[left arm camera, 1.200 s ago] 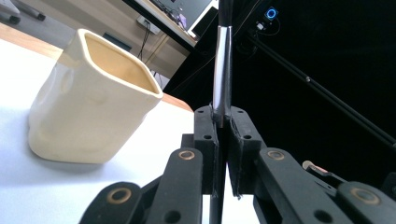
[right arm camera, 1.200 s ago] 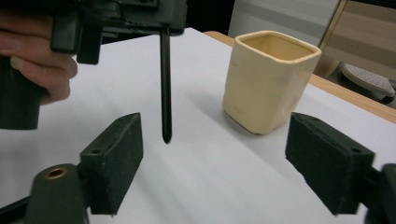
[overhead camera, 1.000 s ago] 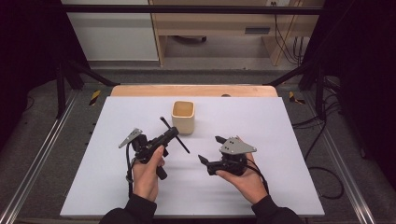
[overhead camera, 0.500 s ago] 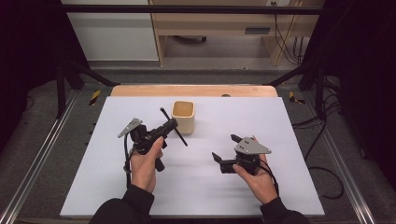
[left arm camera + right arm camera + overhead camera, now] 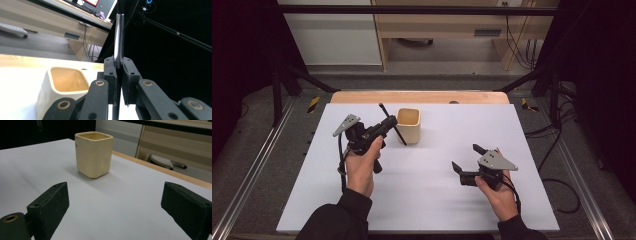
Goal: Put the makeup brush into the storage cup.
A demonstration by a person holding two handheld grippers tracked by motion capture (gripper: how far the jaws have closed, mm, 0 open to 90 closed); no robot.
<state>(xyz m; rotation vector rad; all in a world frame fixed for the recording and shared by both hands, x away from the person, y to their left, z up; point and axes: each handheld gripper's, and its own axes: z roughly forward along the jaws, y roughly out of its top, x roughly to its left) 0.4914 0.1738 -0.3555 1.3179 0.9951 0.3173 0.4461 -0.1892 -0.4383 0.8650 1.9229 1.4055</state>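
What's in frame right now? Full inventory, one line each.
cup: 1, cream-yellow, square-mouthed, upright at the middle back of the table.
rod: 1, dark and thin, clamped in the left gripper, tilted beside the cup.
table: 1, white top with a wooden back edge.
left gripper: 1, black, shut on the rod, left of the cup.
right gripper: 1, black, jaws open with nothing between them, at the table's right front.
hands: 2, one on each gripper, dark sleeves.
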